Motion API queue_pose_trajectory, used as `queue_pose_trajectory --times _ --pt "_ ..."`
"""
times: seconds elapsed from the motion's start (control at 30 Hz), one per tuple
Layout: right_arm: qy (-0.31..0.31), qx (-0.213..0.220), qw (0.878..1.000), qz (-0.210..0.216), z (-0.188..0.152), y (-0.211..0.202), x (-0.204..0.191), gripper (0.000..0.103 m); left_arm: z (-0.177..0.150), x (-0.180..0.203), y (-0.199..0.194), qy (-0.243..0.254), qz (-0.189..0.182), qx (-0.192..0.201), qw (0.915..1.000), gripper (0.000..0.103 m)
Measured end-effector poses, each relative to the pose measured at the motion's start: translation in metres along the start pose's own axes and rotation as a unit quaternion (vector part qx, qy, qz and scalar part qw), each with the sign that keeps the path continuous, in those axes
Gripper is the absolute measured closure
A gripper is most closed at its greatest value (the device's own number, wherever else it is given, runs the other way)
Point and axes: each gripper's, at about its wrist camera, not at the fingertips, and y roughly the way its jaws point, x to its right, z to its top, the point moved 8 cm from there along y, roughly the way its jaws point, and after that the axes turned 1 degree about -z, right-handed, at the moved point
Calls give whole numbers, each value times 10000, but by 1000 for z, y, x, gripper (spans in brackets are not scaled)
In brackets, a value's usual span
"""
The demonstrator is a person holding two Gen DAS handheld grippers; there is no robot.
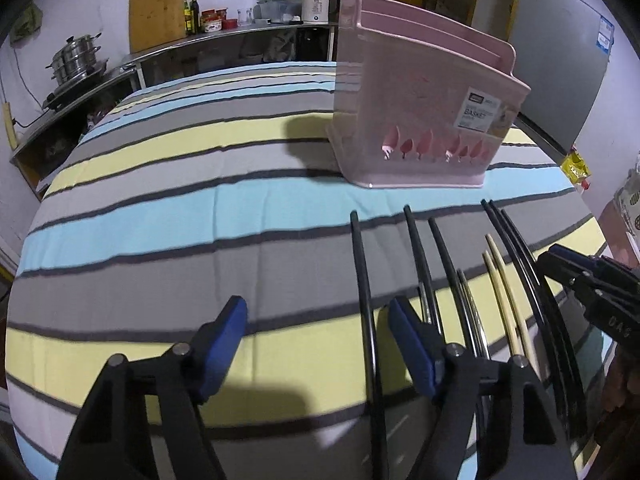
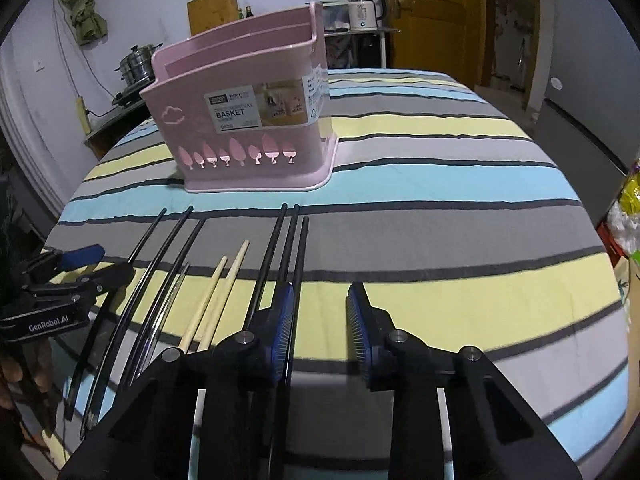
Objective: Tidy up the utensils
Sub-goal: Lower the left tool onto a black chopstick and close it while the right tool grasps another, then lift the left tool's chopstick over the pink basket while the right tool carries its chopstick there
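A pink chopstick basket (image 1: pixel 420 92) stands upright on the striped tablecloth; it also shows in the right wrist view (image 2: pixel 244 120). Several black chopsticks (image 2: pixel 276 256) and two pale wooden chopsticks (image 2: pixel 224 288) lie side by side in front of it, with a shiny metal one (image 2: pixel 168 304) among them. They also show in the left wrist view, the black ones (image 1: pixel 364 280) and the wooden pair (image 1: pixel 504 292). My left gripper (image 1: pixel 316 344) is open and empty, just left of the sticks. My right gripper (image 2: pixel 320 328) is open and empty, its left finger over the right-hand black sticks.
The striped tablecloth (image 1: pixel 180 216) covers the whole table. A steel counter with pots (image 1: pixel 76 60), bottles and a kettle (image 1: pixel 316 6) runs behind. A yellow door (image 2: pixel 432 12) stands at the back. Bags (image 2: pixel 628 208) sit off the table's right edge.
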Motion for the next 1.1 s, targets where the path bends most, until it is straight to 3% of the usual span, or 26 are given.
queue_pose_trajectory --times 0.23,0.37,0.67,0.77,0.93,1.1 --pt "-193 -124 9997 -24 6 12 -5 78 10 3 8 224 179 -90 9995 37" --pt "-173 -209 9996 -72 14 18 -2 86 16 6 11 302 243 -126 9992 45" --pt "-295 -490 9983 -118 30 32 -4 88 26 27 16 656 187 -299 9972 83" --pt "-209 -530 9984 -61 32 32 -2 96 27 31 16 681 117 -360 9970 96" --pt "-78 -419 9991 78 36 20 -2 97 29 29 10 501 -110 -432 9977 97" --pt "-47 -200 9996 192 45 -2 -5 97 39 31 -13 438 -288 -258 9983 98"
